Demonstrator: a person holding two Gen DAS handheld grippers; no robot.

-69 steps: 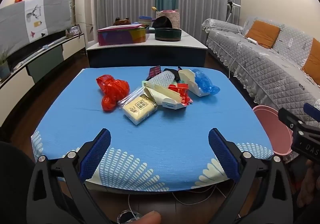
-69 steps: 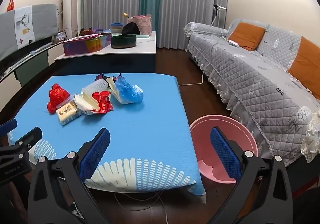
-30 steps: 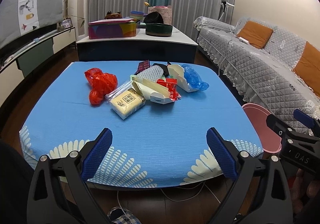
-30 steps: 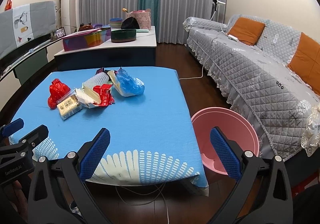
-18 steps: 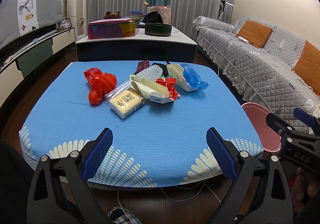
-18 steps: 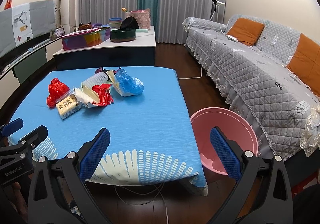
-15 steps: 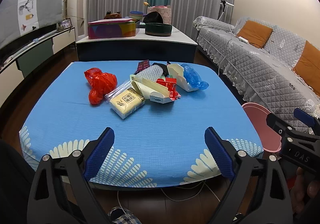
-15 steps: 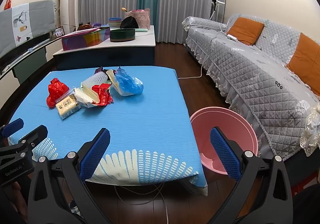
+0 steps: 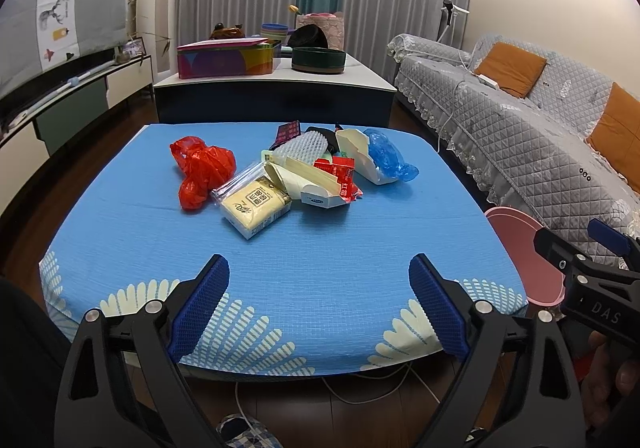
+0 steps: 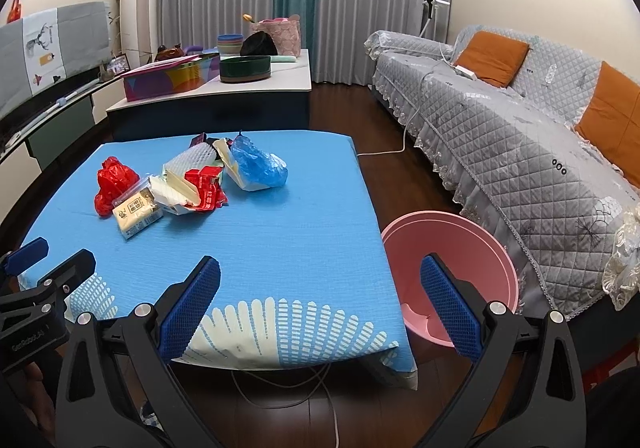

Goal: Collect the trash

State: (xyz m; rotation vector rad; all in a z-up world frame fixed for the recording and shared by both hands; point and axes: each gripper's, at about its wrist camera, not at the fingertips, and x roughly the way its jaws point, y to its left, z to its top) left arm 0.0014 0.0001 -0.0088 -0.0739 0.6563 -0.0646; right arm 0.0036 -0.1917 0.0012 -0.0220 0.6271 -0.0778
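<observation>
The table (image 9: 280,256) hides part of the pink basin (image 9: 520,232).

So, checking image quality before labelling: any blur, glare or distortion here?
Left wrist view: sharp, evenly lit, soft shadows beside the trash pile; fisheye bows the table edge, corners vignetted. Right wrist view: equally sharp, no glare; sofa curved, pink bin clear.

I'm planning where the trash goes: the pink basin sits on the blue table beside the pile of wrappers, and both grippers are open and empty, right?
Not quite. The pink basin stands on the floor off the right edge of the blue table, not on it; the right wrist view shows this. The rest holds: the pile of wrappers lies on the table, and the left gripper and right gripper are open and empty.
</observation>
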